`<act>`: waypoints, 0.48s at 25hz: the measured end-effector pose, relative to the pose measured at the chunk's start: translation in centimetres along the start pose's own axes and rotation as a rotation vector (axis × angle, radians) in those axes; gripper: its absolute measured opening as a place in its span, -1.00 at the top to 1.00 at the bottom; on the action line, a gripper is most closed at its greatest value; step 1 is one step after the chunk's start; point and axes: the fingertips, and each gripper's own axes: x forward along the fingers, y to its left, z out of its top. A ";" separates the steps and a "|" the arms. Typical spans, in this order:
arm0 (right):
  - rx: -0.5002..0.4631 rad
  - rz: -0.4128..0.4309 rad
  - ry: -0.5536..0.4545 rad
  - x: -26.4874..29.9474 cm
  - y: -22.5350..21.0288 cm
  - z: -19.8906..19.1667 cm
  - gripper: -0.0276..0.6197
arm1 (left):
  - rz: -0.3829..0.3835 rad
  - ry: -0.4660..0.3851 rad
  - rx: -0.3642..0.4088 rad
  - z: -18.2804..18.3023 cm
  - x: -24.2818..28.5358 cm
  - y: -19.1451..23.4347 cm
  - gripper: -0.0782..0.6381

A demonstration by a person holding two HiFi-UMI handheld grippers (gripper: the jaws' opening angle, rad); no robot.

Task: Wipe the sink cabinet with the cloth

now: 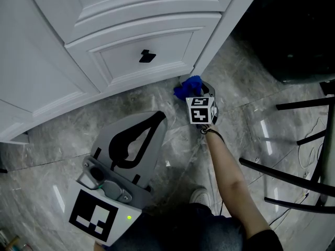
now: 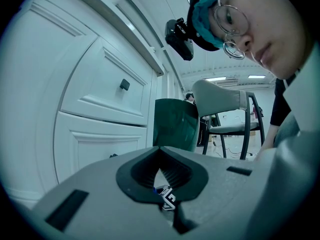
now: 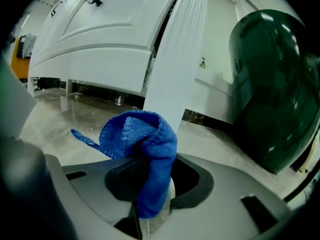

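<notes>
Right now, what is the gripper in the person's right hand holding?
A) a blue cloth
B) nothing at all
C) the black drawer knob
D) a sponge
A: the right gripper view shows the blue cloth pinched between the jaws of the right gripper, low down near the foot of the white cabinet.

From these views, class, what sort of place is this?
Probably a kitchen or bathroom corner inside an office-like room: white cabinet with drawers, marble floor, a chair and green bin beyond.
</notes>
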 end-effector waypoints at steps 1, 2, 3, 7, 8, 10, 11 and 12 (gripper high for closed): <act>-0.008 0.005 0.016 0.1 0.0 -0.2 0.56 | 0.002 -0.001 0.001 0.1 -0.1 0.0 0.77; -0.013 0.007 0.025 0.2 0.1 -0.3 0.56 | 0.003 -0.001 0.001 0.1 -0.1 0.0 0.77; -0.014 0.007 0.028 0.1 0.1 -0.3 0.56 | 0.006 -0.002 0.002 0.2 -0.2 0.1 0.77; 0.009 0.005 0.042 0.0 0.0 -0.3 0.56 | 0.013 -0.004 0.005 0.3 -0.6 0.3 0.77; 0.013 0.007 0.046 0.0 0.0 -0.3 0.56 | 0.015 -0.005 0.006 0.3 -0.6 0.3 0.77; 0.017 0.010 0.045 -0.1 0.0 -0.2 0.56 | 0.016 -0.007 0.008 0.4 -0.7 0.3 0.77; 0.016 0.010 0.043 -0.2 0.0 -0.2 0.56 | 0.017 -0.009 0.010 0.5 -0.8 0.3 0.77; 0.013 0.008 0.042 -0.3 -0.1 -0.2 0.56 | 0.017 -0.010 0.011 0.5 -0.8 0.2 0.77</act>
